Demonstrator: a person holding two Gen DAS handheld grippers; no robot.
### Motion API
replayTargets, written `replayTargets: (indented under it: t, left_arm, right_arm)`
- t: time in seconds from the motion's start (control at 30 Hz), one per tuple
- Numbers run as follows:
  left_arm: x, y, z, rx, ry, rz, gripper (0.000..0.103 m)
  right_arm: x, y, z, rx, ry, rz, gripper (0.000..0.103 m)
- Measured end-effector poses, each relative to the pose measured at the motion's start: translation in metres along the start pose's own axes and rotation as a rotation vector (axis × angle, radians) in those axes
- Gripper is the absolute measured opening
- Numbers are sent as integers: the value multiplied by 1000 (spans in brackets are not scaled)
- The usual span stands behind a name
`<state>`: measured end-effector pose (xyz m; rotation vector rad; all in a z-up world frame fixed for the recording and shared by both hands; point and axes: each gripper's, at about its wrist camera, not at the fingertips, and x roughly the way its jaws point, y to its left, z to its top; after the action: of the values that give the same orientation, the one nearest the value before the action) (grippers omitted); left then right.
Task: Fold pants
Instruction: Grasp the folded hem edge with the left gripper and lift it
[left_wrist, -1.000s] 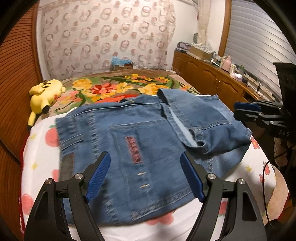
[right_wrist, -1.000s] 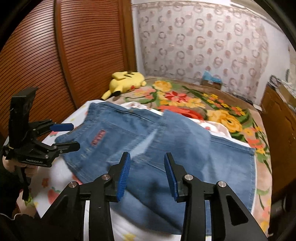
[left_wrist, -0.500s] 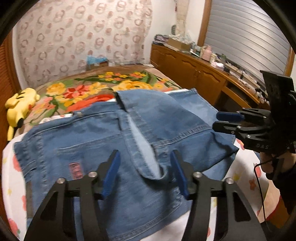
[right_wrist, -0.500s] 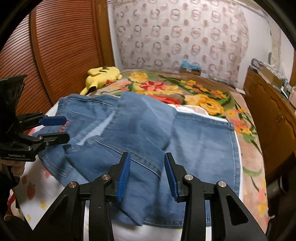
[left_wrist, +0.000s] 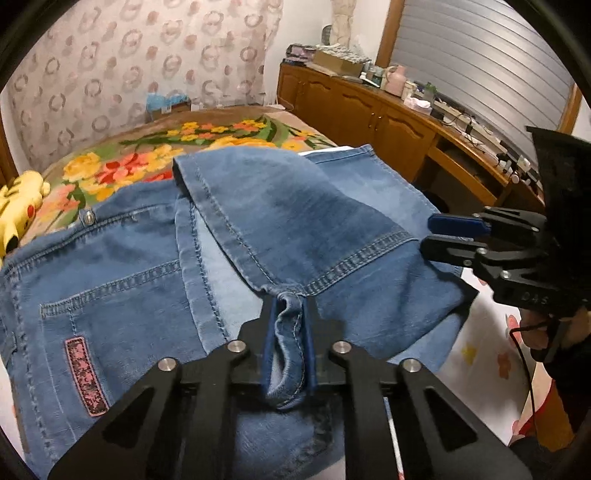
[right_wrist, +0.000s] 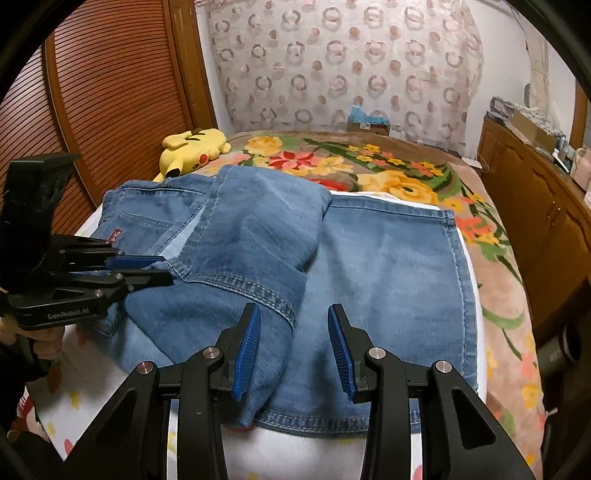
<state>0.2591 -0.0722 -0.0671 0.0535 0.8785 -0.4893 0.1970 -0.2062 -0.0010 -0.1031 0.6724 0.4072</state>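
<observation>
The pants, blue denim, lie spread across the near end of the bed, with one leg end flopped back loosely over the seat, so the fold looks only partly made and untidy; by my reading a clean fold and squaring up are left. The left gripper has its fingers pinched tight on a bunched seam of the denim, while the right gripper hovers over the near hem with fingers parted and nothing between them. A floral blanket covers the bed, a yellow plush toy lies near the slatted wooden door, and a cluttered wooden sideboard lines the far wall.
</observation>
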Motion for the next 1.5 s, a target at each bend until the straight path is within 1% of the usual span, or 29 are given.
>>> replayTargets:
  t: [0.03, 0.1, 0.33, 0.5, 0.6, 0.7, 0.9, 1.0, 1.13, 1.3, 1.5]
  left_arm:
    - [-4, -2, 1, 5, -12, -4, 8]
    - [-11, -5, 1, 11, -29, -15, 4]
    - [-53, -5, 8, 10, -127, 2, 3]
    - [-95, 1, 15, 16, -212, 19, 3]
    - [-121, 6, 19, 25, -266, 59, 3]
    - [-138, 21, 16, 11, -291, 101, 3]
    - [-156, 53, -4, -53, -306, 164, 3]
    - [-156, 66, -15, -78, -295, 192, 3]
    - [-151, 75, -30, -103, -264, 210, 3]
    - [-136, 82, -57, -142, -207, 210, 3]
    - [-121, 87, -72, -161, -151, 219, 3]
  right_arm:
    - [1, -2, 1, 2, 1, 0, 40]
    - [4, -6, 1, 6, 3, 2, 40]
    - [5, -8, -1, 5, 2, 0, 40]
    - [0, -5, 0, -9, -13, -1, 40]
    - [-5, -1, 2, -24, -25, 0, 40]
    - [-8, 3, 3, -36, -35, 2, 40]
    - [-4, 10, 1, -62, -38, 17, 40]
    - [0, 14, 0, -75, -32, 26, 40]
    - [5, 16, 2, -85, -24, 38, 40]
    - [11, 14, 5, -88, -11, 49, 40]
    - [14, 11, 9, -93, -4, 58, 40]
